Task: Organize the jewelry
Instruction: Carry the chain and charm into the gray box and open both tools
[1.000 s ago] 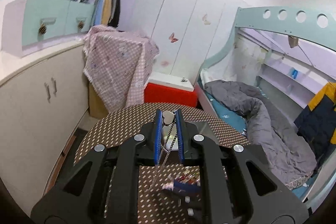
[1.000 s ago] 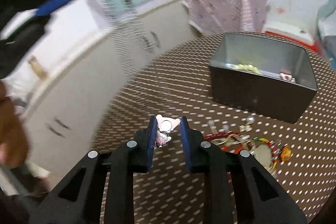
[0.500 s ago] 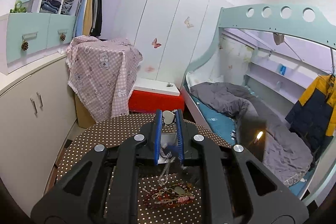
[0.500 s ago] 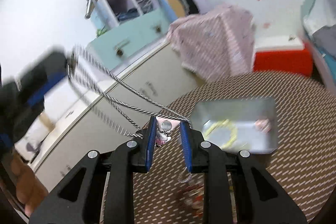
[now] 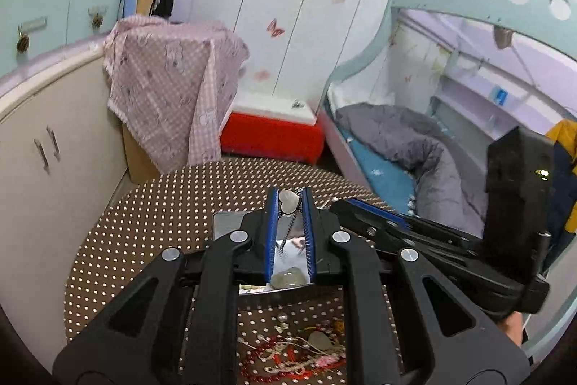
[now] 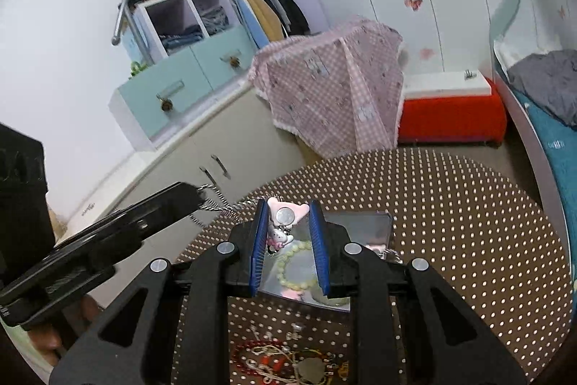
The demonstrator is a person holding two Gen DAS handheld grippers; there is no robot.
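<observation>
One silver chain necklace hangs between both grippers. In the left wrist view my left gripper [image 5: 290,195] is shut on its silver heart pendant [image 5: 289,201], and the chain [image 5: 288,230] dangles between the pads. In the right wrist view my right gripper [image 6: 287,208] is shut on the pink cat charm [image 6: 279,233] with a round silver disc. The twisted chain [image 6: 216,204] runs slack to the left gripper [image 6: 180,201] close by on the left. Both grippers hover over an open metal box [image 6: 382,217] that holds a pale green bead bracelet [image 6: 299,266].
A heap of red and gold bead jewelry [image 6: 288,359] lies on the brown dotted round table [image 6: 468,222] in front of the box. Beyond the table stand white cabinets, a pink checked cloth [image 6: 331,96], a red chest and a bed. A person's hand shows at lower left.
Both grippers have come together over the metal box. The left gripper, earlier high and far to the left, now sits low beside the right one. The stretched chain has gone slack.
</observation>
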